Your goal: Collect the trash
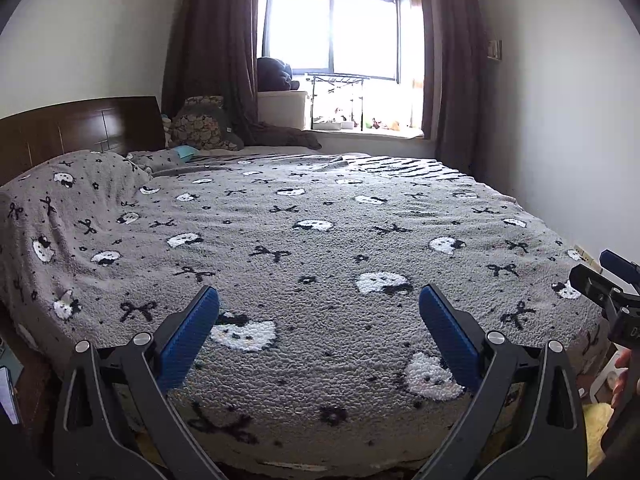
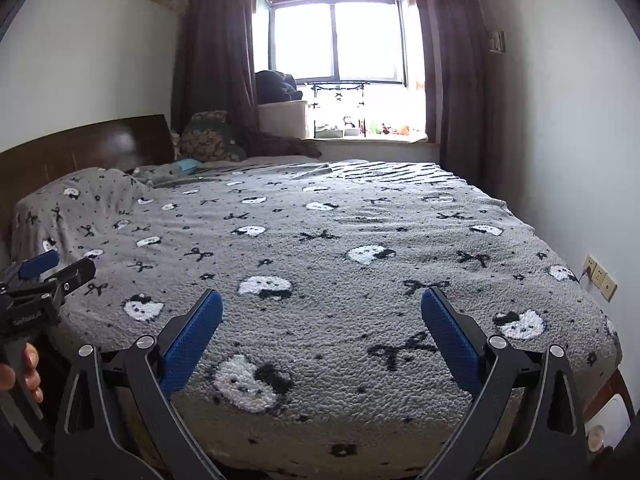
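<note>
My left gripper (image 1: 320,300) is open and empty, held above the foot of a bed with a grey cat-and-bow blanket (image 1: 312,240). My right gripper (image 2: 322,302) is open and empty too, above the same blanket (image 2: 320,248). The right gripper also shows at the right edge of the left wrist view (image 1: 600,276), and the left gripper shows at the left edge of the right wrist view (image 2: 52,268). A small light-blue item (image 1: 187,151) lies near the pillows at the head of the bed; it also shows in the right wrist view (image 2: 188,165). I see no clear trash on the blanket.
A dark wooden headboard (image 1: 80,128) stands at the left. A patterned cushion (image 1: 200,124) lies in the far corner by brown curtains (image 1: 216,48). A white box (image 1: 282,108) and small items sit on the window sill. White walls close in on both sides; wall sockets (image 2: 598,276) are on the right.
</note>
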Available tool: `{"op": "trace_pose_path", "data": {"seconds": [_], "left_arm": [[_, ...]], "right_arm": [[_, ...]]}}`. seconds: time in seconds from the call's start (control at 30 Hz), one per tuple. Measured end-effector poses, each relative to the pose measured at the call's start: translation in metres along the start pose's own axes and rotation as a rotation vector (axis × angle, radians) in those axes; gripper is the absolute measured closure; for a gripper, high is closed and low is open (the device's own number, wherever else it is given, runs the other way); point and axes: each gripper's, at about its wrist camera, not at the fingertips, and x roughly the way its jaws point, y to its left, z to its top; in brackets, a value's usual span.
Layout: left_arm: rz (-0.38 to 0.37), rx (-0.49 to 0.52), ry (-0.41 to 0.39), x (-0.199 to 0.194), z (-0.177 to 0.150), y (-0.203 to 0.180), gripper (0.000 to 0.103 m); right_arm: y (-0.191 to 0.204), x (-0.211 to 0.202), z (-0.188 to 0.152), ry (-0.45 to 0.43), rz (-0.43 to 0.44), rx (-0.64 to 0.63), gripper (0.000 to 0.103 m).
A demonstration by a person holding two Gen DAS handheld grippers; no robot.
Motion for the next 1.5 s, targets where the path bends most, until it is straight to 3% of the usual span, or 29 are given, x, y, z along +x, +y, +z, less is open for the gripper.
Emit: {"op": "trace_pose_path", "data": {"seconds": [1.5], "left_arm": [[0.024,0.008,-0.001,-0.0044,0.0068,0.0016,0.008]], "right_arm": [[0.0016,-0.0049,0.0049,-0.017,0.023,0.021,0.003]]}}
